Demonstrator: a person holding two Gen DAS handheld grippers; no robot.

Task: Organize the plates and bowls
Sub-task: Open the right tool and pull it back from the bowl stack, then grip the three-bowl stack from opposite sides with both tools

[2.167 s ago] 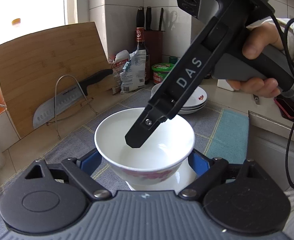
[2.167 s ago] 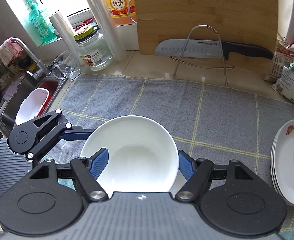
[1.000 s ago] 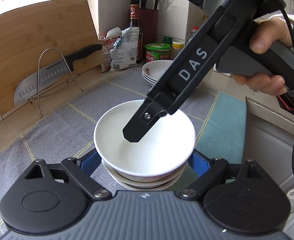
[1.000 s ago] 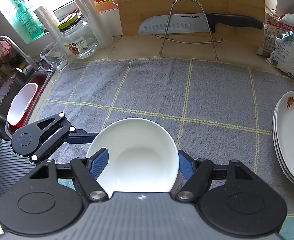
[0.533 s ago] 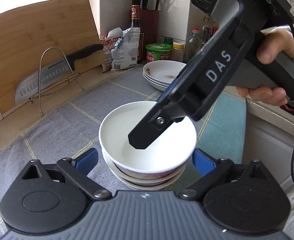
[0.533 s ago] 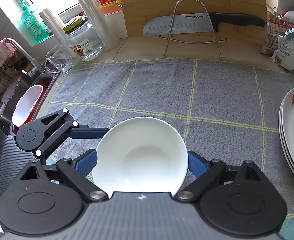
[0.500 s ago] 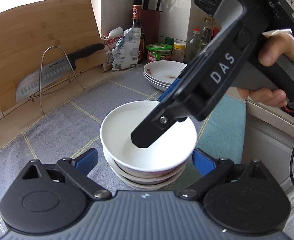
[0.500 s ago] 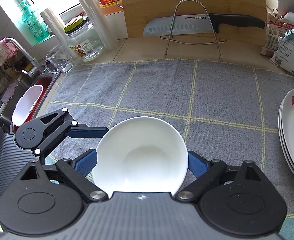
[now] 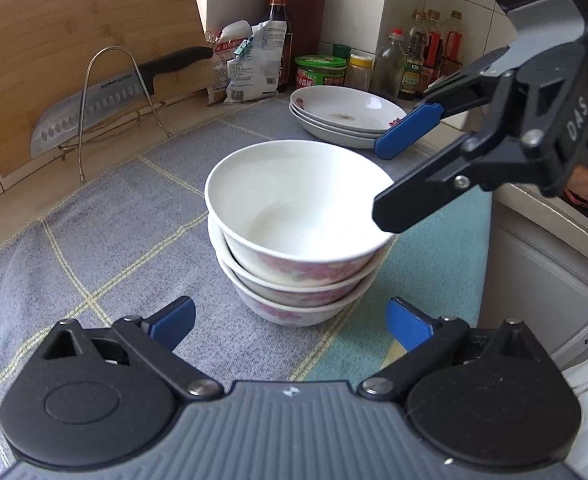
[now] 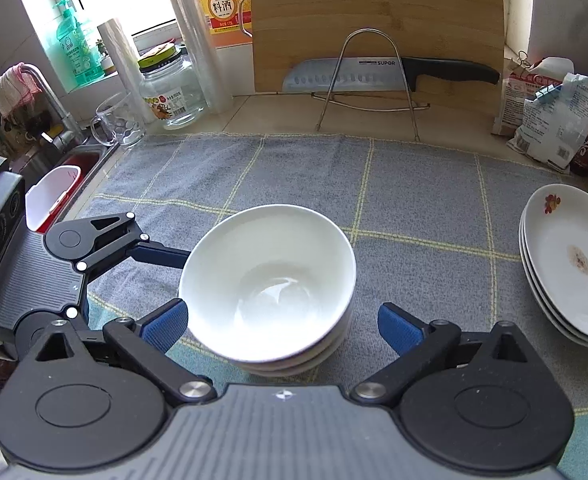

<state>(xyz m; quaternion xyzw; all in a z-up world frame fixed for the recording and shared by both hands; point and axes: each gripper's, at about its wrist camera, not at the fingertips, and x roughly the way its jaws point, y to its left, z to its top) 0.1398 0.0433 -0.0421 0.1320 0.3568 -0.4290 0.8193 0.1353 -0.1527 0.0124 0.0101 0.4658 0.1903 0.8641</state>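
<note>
The stack of three bowls [image 9: 294, 236] stands upright on the grey checked towel [image 9: 106, 224], a little below the middle of the left wrist view; the top bowl [image 10: 268, 280] is nested in the two beneath, mouth up. Being round, the stack has no long axis to speak of beyond its vertical one.

The left gripper [image 9: 290, 322] sits at the lower edge of its own view with its jaws wide apart. The bowl stack lies just ahead of them, between the lines of the two blue pads [image 9: 174, 320] but clear of both.

The right gripper [image 10: 280, 322] has its jaws opening, the bowls between them. In its own view the left pad looks very close to the top bowl's rim, and I cannot be sure there is a gap; the right pad stands plainly apart. In the left wrist view it reaches in from the right edge, one dark finger over the bowl's right rim.

Both hands are near the bowls, the right one straddling them more closely. The stack of floral plates [image 10: 566, 264] rests at the right edge of the right wrist view, well apart from the bowls and nearer the right hand. My guess is that the bowl stacking is done.
</note>
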